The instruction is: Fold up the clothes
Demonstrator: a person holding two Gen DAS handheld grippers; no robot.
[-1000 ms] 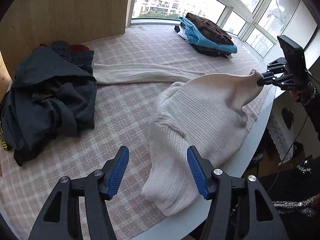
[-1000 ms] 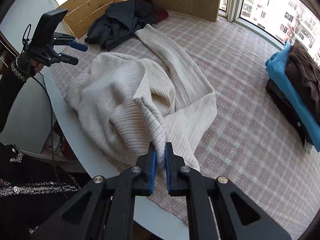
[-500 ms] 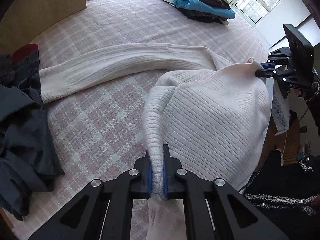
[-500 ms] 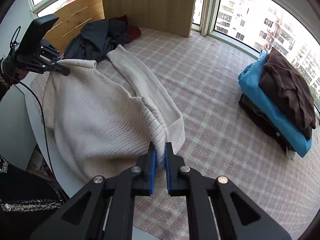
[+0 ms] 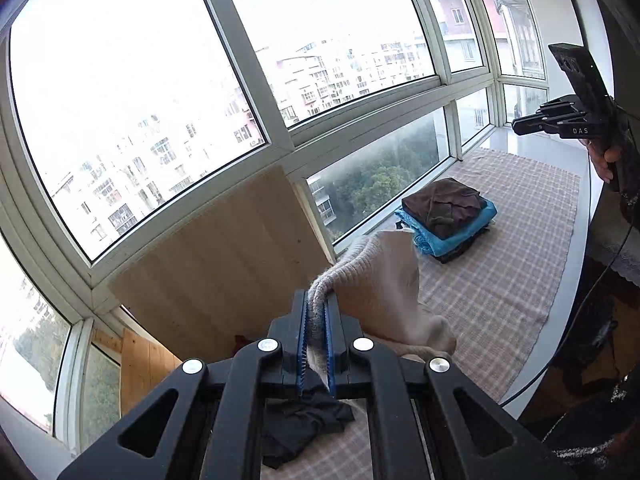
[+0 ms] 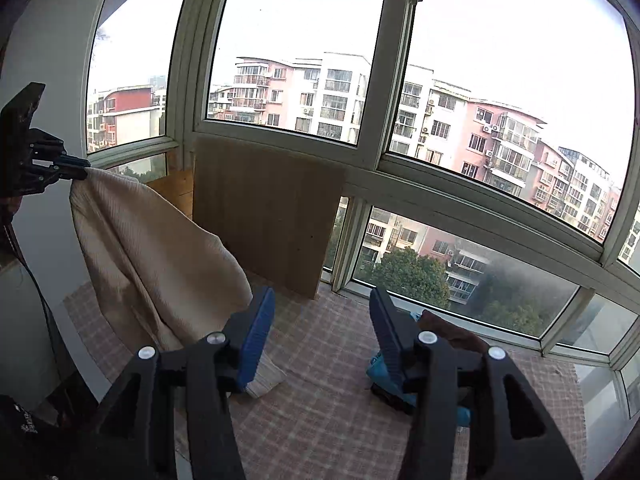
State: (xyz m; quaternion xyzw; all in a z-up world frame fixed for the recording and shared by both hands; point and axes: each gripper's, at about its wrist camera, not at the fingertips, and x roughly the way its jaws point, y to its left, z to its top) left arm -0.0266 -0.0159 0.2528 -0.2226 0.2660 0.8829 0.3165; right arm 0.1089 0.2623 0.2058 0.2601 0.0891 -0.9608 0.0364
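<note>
Left wrist view: cream sweater (image 5: 384,280) hangs above the checked cloth (image 5: 500,280), its ribbed edge pinched in the left gripper (image 5: 316,320). Right gripper (image 6: 322,332), beside the sweater, has just been opening, nothing between its jaws.

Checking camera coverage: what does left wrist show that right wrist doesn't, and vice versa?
Left wrist only: its own left gripper shut on the cream sweater, and a dark garment on the cloth below.

Right wrist only: the right gripper, whose jaws have just been opening, with nothing between them; the sweater's full hang.

Both: the sweater, folded stack, wooden panel, checked cloth, windows.
</note>
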